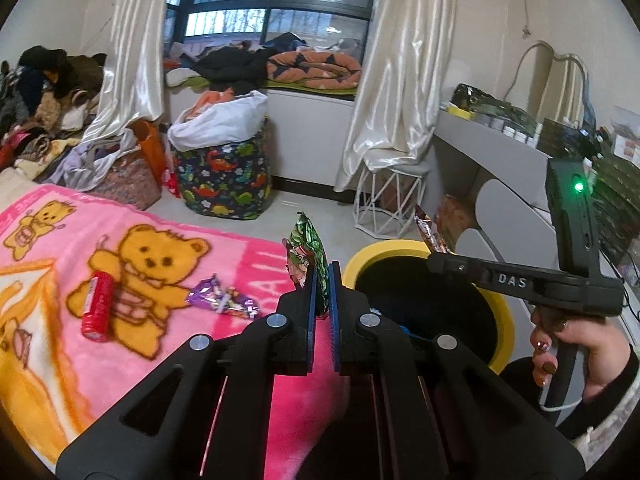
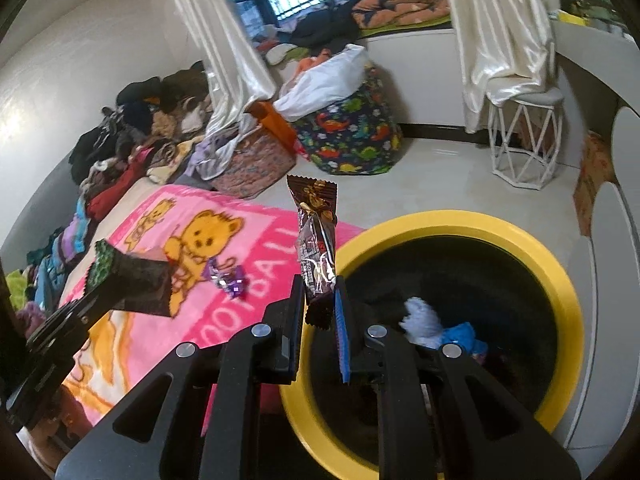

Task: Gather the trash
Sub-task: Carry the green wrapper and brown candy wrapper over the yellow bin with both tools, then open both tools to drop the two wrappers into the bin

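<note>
Right claw (image 2: 320,308) is clamped on a brown snack wrapper (image 2: 316,236), gripped low on its length so the long axis stands nearly upright above the pads. Left claw (image 1: 322,300) is pinched together on a green snack wrapper (image 1: 306,252), which likewise stands up out of the pads.

Biggest thing first: the bed, under a pink teddy-bear blanket (image 1: 132,280), fills the left of both views, and the yellow-rimmed bin (image 2: 520,240) stands on the floor hard against its edge. From the right claw, the bin's dark mouth lies just ahead and to the right, below the wrapper; some blue and white scraps (image 2: 436,328) already lie in it. From the left claw, the bin (image 1: 384,250) is also ahead and to the right, but that claw sits over the blanket's edge, so the right hand (image 1: 576,340) looks the nearer of the two to the opening.

Both wrappers seem ready to drop; judging by this, the right one needs only a short carry over the rim.

Left on the blanket: a red cylinder (image 1: 98,306), lying lengthwise, and a smaller crumpled purple wrapper (image 1: 222,298) between it and the claw.
</note>
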`<state>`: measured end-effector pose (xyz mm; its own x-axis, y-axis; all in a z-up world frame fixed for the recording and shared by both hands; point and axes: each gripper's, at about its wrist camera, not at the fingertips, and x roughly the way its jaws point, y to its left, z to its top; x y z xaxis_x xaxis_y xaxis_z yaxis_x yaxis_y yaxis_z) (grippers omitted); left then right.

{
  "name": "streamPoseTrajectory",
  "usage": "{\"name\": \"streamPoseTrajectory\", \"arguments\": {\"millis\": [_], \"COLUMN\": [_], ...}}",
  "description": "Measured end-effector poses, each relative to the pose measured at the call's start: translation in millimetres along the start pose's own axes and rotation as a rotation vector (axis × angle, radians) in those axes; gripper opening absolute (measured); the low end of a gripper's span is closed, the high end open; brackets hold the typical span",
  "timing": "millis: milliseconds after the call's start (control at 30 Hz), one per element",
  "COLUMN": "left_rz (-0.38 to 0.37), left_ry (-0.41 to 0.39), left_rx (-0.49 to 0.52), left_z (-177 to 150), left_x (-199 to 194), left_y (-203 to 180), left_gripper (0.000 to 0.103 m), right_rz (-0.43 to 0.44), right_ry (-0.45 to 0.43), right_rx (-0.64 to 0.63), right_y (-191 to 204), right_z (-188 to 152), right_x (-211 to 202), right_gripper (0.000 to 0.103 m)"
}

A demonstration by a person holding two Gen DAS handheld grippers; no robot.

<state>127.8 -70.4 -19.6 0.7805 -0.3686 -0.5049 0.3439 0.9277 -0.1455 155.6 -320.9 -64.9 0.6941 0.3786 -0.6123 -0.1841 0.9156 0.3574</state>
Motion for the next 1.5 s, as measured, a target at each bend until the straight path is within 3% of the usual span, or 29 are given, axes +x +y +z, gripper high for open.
{"name": "streamPoseTrajectory", "arguments": {"millis": [400, 667, 1100, 1167, 1233, 1300, 1400, 1467, 1500], "left_rz": [-0.105, -0.185, -0.237, -0.246, -0.254, -0.247, -0.244, -0.250, -0.246], "left_ry": [0.028, 0.077, 0.172, 0.198, 0.223, 0.231, 0.241, 0.239, 0.233], "left_rx": [0.082, 0.129, 0.177, 0.179, 0.179, 0.179, 0.173, 0.165, 0.162], "left_z": [1.6, -3.1, -13.5, -14.8, -15.6, -16.8, -18.7, -19.7, -19.6], "left_x": [25.4, 49.9, 89.3, 96.7, 101.7, 104.4, 106.1, 103.5, 101.6], "left_y": [-46.6, -73.9, -96.6, -96.3, -95.2, -95.1, -93.4, -92.1, -91.5], "left_gripper": [0.003, 0.003, 0.003, 0.003, 0.004, 0.010, 0.036, 0.041, 0.051], "right_rz": [-0.107, -0.124, -0.128, -0.139, -0.136, -0.144, -0.152, -0.156, -0.158], "right_ry": [-0.007, -0.002, 0.013, 0.008, 0.003, -0.004, -0.017, -0.031, -0.035], "right_rx": [0.084, 0.145, 0.181, 0.182, 0.190, 0.201, 0.216, 0.219, 0.220], "right_y": [-47.5, -72.7, -93.1, -94.4, -96.3, -99.8, -103.0, -103.2, -103.3], "right_z": [-4.0, -7.1, -9.4, -8.4, -8.3, -8.5, -7.9, -7.1, -7.1], "right_x": [-9.8, -15.4, -16.4, -18.0, -19.3, -21.0, -23.7, -26.3, -27.1], "right_gripper": [0.014, 0.014, 0.016, 0.019, 0.029, 0.036, 0.045, 0.051, 0.054]}}
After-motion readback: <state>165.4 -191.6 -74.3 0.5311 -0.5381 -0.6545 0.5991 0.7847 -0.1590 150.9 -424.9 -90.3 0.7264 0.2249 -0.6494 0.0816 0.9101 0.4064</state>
